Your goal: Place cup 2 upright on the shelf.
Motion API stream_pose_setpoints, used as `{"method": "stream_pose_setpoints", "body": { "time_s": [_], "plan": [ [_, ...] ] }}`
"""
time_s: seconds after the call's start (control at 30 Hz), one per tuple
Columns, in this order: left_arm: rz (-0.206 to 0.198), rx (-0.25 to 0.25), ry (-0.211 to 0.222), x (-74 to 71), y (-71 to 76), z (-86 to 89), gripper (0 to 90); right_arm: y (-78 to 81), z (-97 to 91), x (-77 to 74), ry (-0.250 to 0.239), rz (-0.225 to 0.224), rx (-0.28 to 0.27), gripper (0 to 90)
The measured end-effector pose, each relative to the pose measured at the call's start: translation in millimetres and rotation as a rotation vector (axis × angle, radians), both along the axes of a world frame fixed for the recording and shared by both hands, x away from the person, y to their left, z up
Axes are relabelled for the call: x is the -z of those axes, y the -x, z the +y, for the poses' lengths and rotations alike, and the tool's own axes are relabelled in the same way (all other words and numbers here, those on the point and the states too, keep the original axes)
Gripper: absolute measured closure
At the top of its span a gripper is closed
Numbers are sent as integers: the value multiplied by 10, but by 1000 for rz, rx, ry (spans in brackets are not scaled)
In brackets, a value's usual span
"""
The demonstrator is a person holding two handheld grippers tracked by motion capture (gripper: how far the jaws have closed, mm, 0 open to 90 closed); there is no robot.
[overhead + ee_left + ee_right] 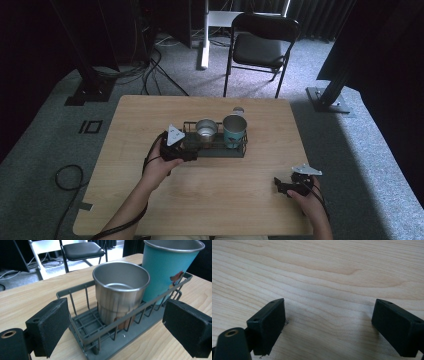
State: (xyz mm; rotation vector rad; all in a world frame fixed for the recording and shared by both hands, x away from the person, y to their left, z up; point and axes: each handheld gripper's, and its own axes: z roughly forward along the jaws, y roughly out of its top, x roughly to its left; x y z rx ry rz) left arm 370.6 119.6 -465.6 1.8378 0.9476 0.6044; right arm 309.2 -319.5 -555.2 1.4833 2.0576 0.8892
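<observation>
My left gripper [187,152] sits at the left end of the dark grey wire caddy [240,150], jaws spread wide and holding nothing. Along them in the left gripper view, the caddy's [75,291] near end lies straight ahead between the 2 black pads, which flank it without touching as far as I can tell.

The rack stands near the middle of the pale wooden table [150,115], its long axis running left to right across the table, so from my left jaws it stretches directly away. Inside it stand 2 cups in a row: the bare stainless steel cup [121,290] nearer me, upright in the caddy's middle part, and the teal metal tumbler with a steel rim [165,267] just behind it toward the far end. I cannot tell whether the 2 touch. In the high view the steel cup [206,130] is the one closer to my left hand [162,162].

My right gripper [282,186] is well apart from all this, low over bare wood near the table's right front, its jaws also open and empty above the wood grain [324,277].

So I judge the left hand has the next move: a short push forward would bring the pads around the caddy's end wire or the steel cup.
</observation>
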Motion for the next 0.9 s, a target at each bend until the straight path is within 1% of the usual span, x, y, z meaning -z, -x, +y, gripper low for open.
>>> {"method": "stream_pose_setpoints", "body": {
  "time_s": [0.07,0.17,0.33,0.53,0.6,0.63,0.9],
  "plan": [
    [0,-4,3,16,14,21,80,0,0,0,0,0,0,114],
    [3,-3,-4,37,41,60,80,0,0,0,0,0,0,115],
    [1,-7,3,47,91,137,80,0,0,0,0,0,0,114],
    [-5,-16,-10,77,164,254,80,0,0,0,0,0,0,114],
    [0,-17,-6,84,179,274,80,0,0,0,0,0,0,114],
    [3,-21,-6,99,203,321,80,0,0,0,0,0,-1,114],
    [19,-42,0,214,308,511,80,0,0,0,0,0,0,114]
  ]
}}
